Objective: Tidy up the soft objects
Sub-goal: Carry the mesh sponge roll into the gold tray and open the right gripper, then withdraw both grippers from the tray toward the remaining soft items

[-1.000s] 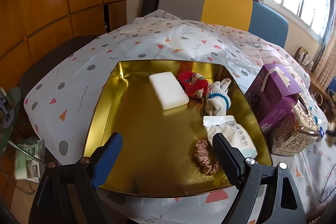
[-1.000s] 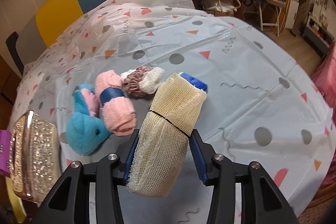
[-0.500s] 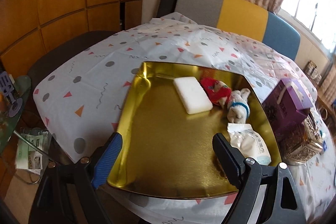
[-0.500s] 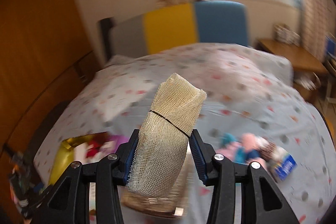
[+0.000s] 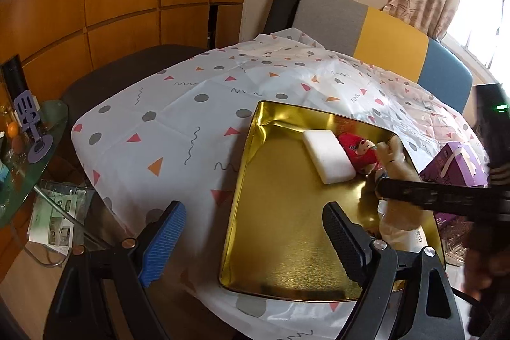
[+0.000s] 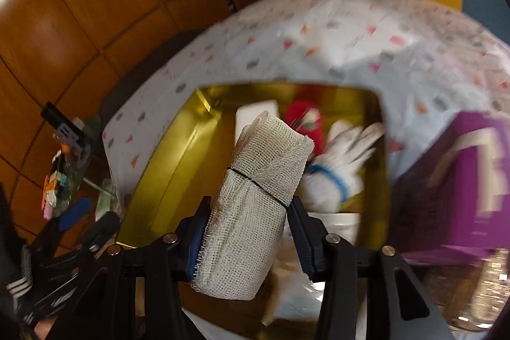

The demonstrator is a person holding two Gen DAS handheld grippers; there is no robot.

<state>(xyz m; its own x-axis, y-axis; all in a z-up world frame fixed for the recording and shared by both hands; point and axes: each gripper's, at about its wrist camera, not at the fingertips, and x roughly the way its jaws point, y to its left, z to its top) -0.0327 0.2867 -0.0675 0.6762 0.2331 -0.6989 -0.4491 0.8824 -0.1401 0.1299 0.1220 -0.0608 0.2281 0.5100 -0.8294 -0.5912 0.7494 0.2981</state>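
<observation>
Right wrist view, right gripper [image 6: 247, 239] clenched on gauze roll [image 6: 255, 206] above gold tray [image 6: 165, 161], left gripper [image 5: 251, 239] released at tray's near edge, no legible writing.

A patterned tablecloth [image 5: 178, 117] covers the surface. On it lie a gold tray [image 5: 280, 222] and, just beside, a purple box [image 5: 459, 161].

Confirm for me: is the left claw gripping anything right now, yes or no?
No, the left claw stands open with nothing between its fingers, hovering over the near edge of the gold tray.
</observation>
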